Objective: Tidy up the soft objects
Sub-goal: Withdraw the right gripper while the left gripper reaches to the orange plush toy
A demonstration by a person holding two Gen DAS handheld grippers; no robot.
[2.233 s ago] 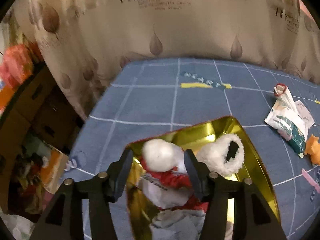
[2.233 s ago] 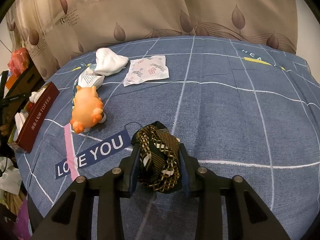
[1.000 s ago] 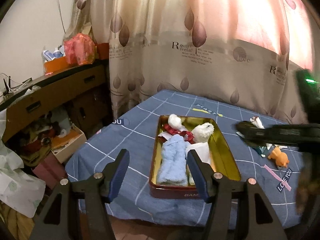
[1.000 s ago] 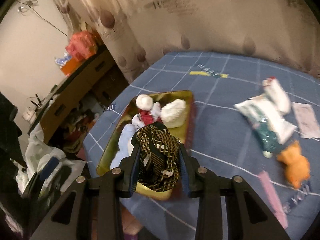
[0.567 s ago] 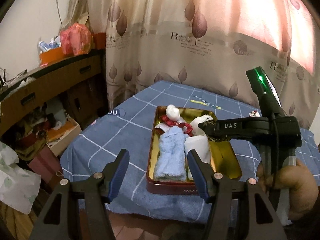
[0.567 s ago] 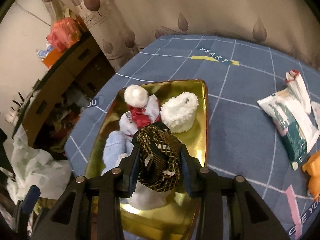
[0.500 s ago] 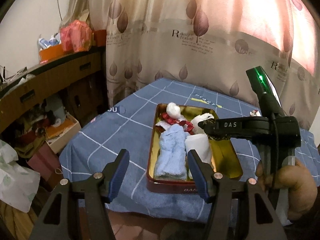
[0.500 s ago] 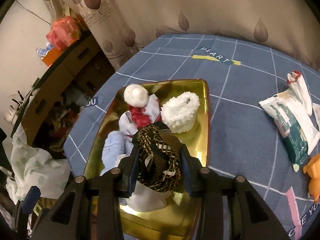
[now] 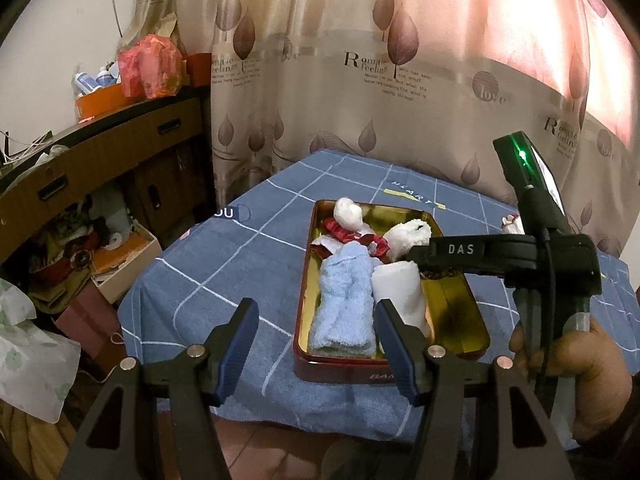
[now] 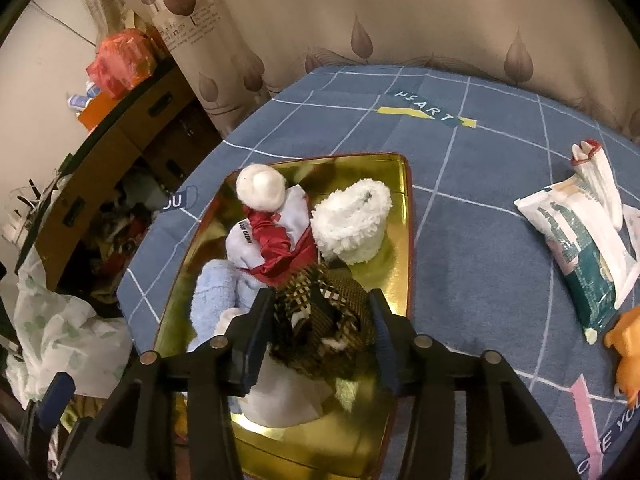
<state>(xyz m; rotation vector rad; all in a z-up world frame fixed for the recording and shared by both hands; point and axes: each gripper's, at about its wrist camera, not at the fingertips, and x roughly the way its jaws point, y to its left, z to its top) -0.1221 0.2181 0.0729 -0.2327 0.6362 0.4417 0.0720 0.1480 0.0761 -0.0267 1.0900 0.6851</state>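
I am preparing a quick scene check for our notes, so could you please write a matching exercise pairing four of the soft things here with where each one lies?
Things:
1. light blue fluffy sock
2. brown patterned cloth
3. white fluffy roll
4. tissue packet

Places:
A. on the blue bedspread, outside the tin
B. between the right gripper fingers, over the gold tin
C. along the tin's left side
D. at the tin's far end, beside the red and white cloth

Pairs: 1-C, 2-B, 3-D, 4-A
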